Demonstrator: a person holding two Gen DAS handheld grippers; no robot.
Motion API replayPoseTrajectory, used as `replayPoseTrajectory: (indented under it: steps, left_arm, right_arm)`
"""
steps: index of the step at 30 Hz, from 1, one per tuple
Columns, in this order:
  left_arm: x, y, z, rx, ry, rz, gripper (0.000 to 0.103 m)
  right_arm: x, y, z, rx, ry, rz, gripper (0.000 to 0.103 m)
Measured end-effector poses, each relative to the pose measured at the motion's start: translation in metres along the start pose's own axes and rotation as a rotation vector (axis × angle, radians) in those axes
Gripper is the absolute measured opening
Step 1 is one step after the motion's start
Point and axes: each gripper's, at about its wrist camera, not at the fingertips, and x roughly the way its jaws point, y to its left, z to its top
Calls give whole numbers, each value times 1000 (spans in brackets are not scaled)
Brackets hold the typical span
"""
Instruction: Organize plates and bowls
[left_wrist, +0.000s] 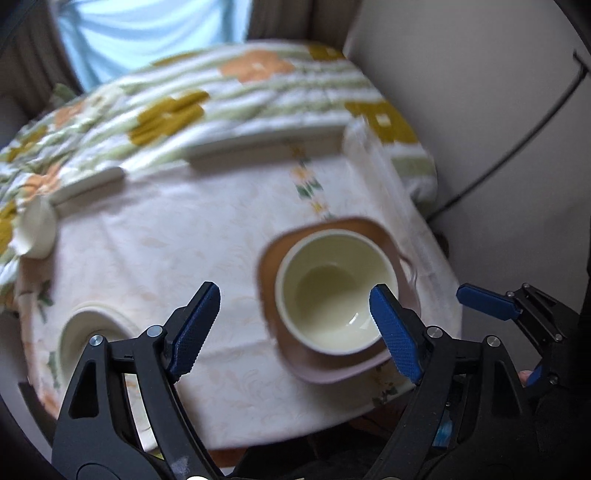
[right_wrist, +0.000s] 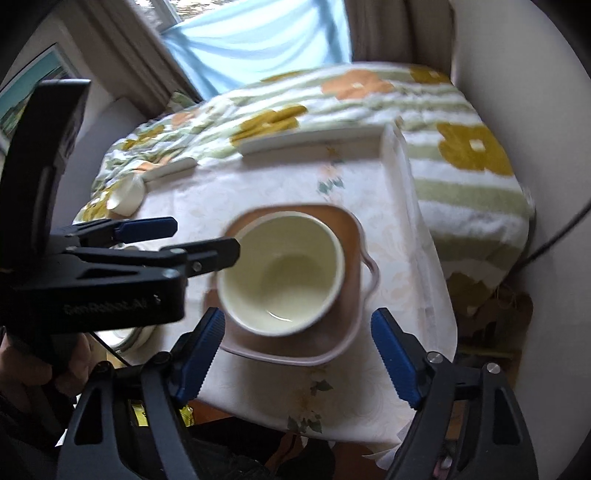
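both the left gripper (left_wrist: 291, 325) and right gripper (right_wrist: 299, 354) stood released above the cream bowl (left_wrist: 332, 291), likely rigid, slick and breakable, best pinched across its rim, nested in the pink plate (left_wrist: 328, 373).

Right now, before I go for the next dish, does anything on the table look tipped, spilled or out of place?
One thing: the small white bowl at the table's far left edge lies tipped on its side against the floral blanket. The cream bowl sits upright in the pink square plate, empty, nothing spilled. Both claws are open and hold nothing.
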Motion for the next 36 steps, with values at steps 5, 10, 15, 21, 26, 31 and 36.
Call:
replayPoseTrajectory:
  steps: [5, 10, 15, 21, 26, 31, 36]
  left_arm:
    - [-70, 44, -9, -115, -222, 216, 103]
    - [-93, 115, -13, -227, -233, 316, 103]
    - [-108, 198, -32, -397, -240, 319, 103]
    - [-100, 312, -36, -620, -252, 316, 103]
    - [-58, 378, -31, -726, -215, 250, 97]
    - [5, 424, -30, -826, -143, 126, 73]
    - [50, 456, -28, -876, -89, 86, 56]
  right_arm:
    - [-16, 39, 21, -120, -91, 53, 103]
    - [-6, 87, 49, -244, -124, 109, 103]
    - [17, 143, 89, -341, -104, 157, 103]
    - [72, 209, 147, -385, -114, 216, 103]
    - [151, 247, 196, -295, -4, 244, 103]
    - [232, 278, 219, -249, 107, 272, 98]
    - [291, 296, 225, -228, 198, 275, 71]
